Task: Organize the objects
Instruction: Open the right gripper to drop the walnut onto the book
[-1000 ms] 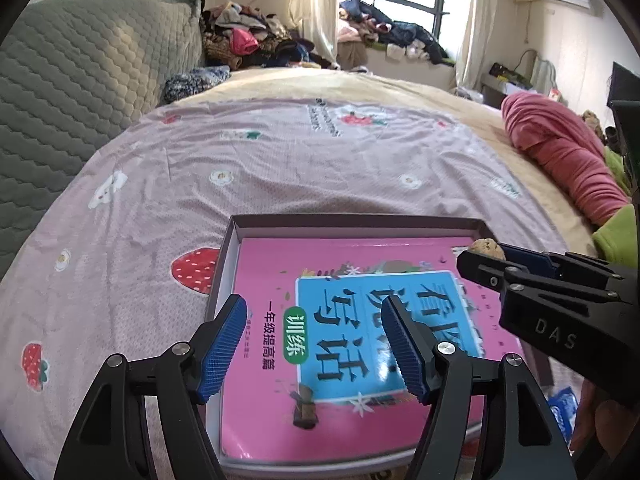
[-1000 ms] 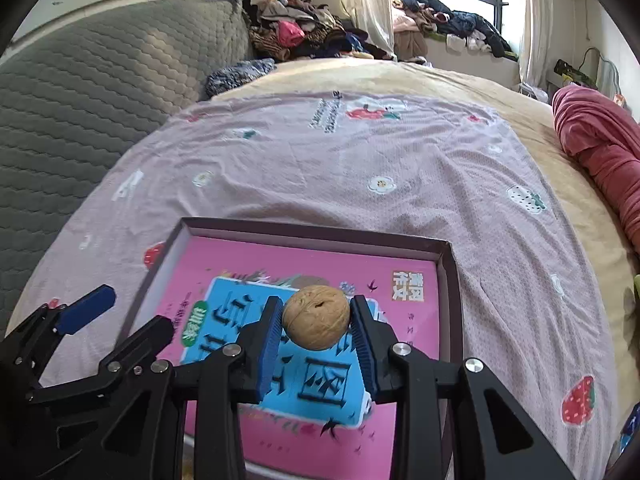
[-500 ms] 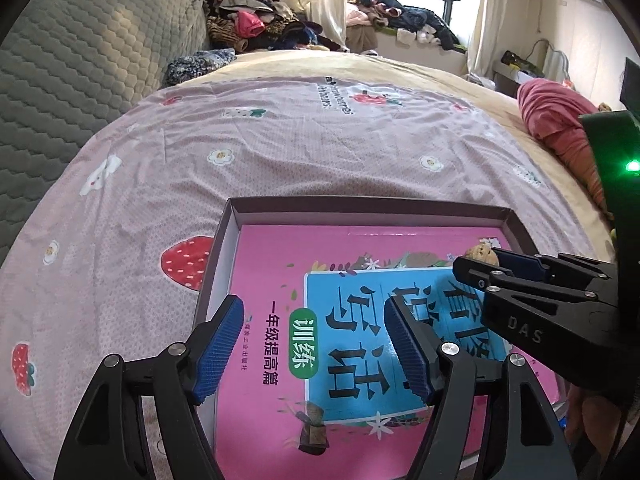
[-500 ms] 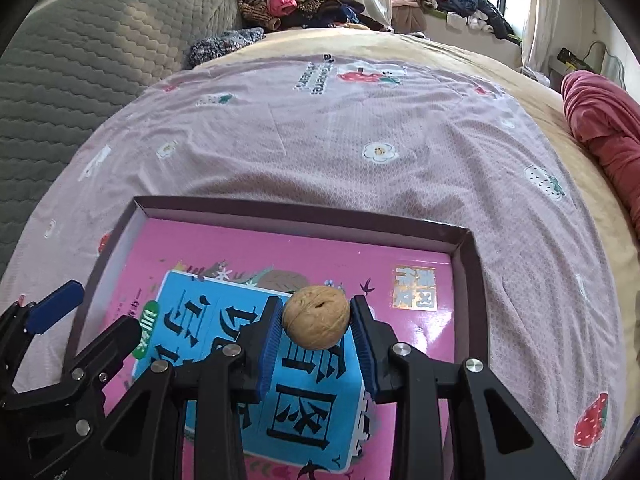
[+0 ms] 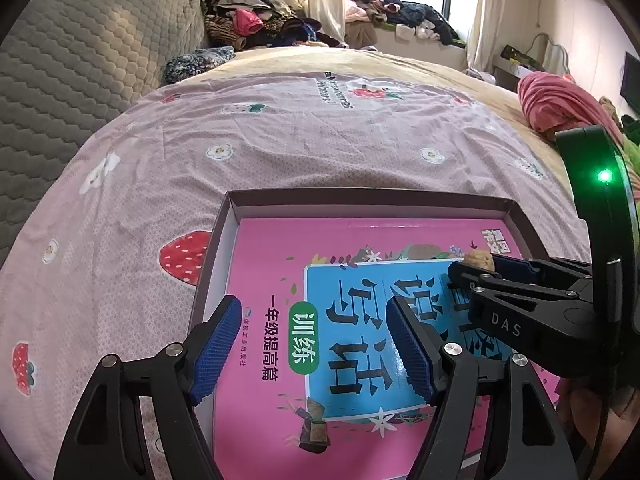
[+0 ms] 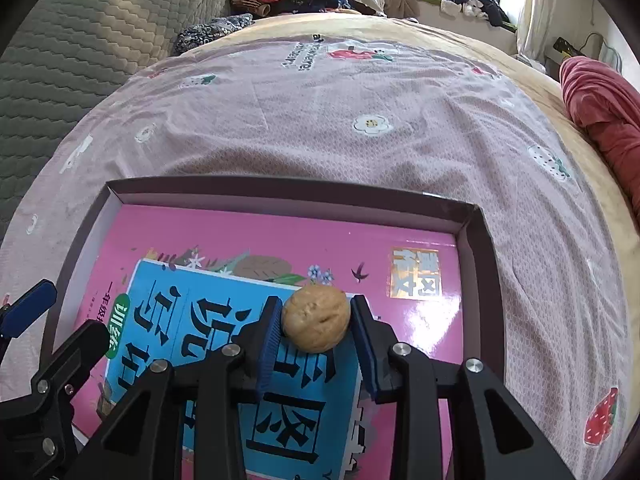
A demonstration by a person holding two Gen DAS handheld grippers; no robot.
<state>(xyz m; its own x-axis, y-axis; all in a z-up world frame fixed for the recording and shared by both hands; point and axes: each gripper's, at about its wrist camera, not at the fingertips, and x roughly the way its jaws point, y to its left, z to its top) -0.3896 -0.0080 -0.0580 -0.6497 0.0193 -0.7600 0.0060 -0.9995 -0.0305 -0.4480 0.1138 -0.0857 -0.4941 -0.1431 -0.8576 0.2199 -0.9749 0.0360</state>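
A shallow dark box (image 5: 360, 197) (image 6: 280, 192) lies on the bed with a pink and blue workbook (image 5: 280, 272) (image 6: 224, 240) inside it. My right gripper (image 6: 316, 320) is shut on a brown walnut (image 6: 316, 316) and holds it just above the book's blue panel. In the left wrist view the walnut (image 5: 478, 260) shows at the right gripper's tip (image 5: 476, 266). My left gripper (image 5: 316, 344) is open and empty over the book's near left part.
The box rests on a pink strawberry-print sheet (image 5: 300, 136) (image 6: 320, 112). A grey quilted headboard (image 5: 72, 64) is at the left. A red blanket (image 5: 560, 104) lies at the right. Piled clothes (image 5: 260, 24) sit at the far end under the window.
Both grippers have moved forward and lower over the box. The walnut, still held, has come down close to the book and has turned in the grip.
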